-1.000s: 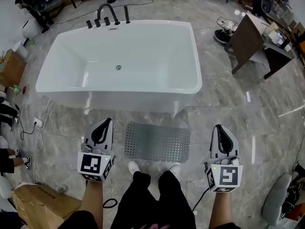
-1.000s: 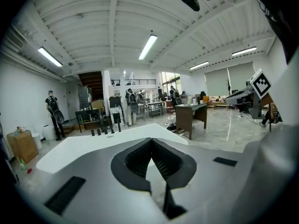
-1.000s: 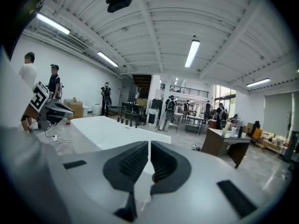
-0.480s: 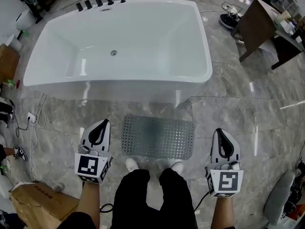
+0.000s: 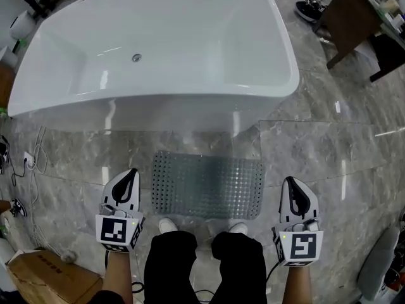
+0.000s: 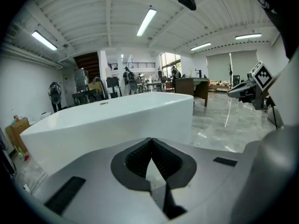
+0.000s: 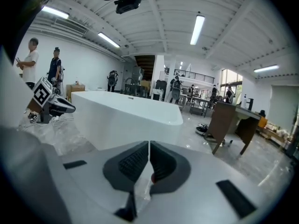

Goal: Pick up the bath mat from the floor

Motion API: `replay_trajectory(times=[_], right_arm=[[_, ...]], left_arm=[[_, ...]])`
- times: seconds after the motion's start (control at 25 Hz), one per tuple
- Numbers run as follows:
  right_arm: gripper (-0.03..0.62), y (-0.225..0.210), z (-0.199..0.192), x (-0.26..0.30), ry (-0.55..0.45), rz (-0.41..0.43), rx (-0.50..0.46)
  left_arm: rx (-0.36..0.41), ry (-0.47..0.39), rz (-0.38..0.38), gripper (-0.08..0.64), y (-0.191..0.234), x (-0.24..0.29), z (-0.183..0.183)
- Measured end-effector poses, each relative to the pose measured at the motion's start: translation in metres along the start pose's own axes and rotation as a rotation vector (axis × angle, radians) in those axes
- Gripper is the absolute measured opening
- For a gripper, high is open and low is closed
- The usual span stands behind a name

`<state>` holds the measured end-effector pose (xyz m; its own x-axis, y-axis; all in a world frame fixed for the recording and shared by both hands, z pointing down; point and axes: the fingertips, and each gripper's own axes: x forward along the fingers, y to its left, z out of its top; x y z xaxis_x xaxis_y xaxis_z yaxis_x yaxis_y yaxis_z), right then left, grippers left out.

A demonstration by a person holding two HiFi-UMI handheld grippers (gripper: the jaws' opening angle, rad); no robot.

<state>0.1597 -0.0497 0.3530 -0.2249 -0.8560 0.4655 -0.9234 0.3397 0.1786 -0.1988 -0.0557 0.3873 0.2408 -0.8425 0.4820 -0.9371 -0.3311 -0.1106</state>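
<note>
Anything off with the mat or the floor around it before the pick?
Nothing stands out. The bath mat lies flat on the floor, roughly parallel to the tub. The left tool and right tool flank it, both shut and empty.

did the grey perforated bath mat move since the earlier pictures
No. The grey perforated bath mat lies in the same place before the white bathtub; only the camera shifted.

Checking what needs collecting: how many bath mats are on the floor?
1: the bath mat lies flat on the floor in front of the bathtub; another could lie outside the views.
</note>
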Motion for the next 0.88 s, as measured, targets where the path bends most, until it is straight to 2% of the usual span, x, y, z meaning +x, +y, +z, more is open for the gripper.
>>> replay_trajectory(times=[0.28, 0.52, 0.76, 0.88], right_arm=[[0.021, 0.002, -0.087, 0.052, 0.013, -0.009, -0.003], [0.021, 0.015, -0.138, 0.084, 0.014, -0.008, 0.017], [0.021, 0.028, -0.199, 0.112, -0.025, 0.033, -0.005], [0.023, 0.025, -0.234, 0.125, -0.035, 0.022, -0.009]], left_arm=[[0.015, 0.011, 0.011, 0.008, -0.006, 0.054, -0.084], [0.057, 0.011, 0.026, 0.008, -0.008, 0.082, -0.126], [0.111, -0.003, 0.015, 0.008, -0.012, 0.107, -0.19], [0.12, -0.002, 0.027, 0.008, -0.014, 0.115, -0.218]])
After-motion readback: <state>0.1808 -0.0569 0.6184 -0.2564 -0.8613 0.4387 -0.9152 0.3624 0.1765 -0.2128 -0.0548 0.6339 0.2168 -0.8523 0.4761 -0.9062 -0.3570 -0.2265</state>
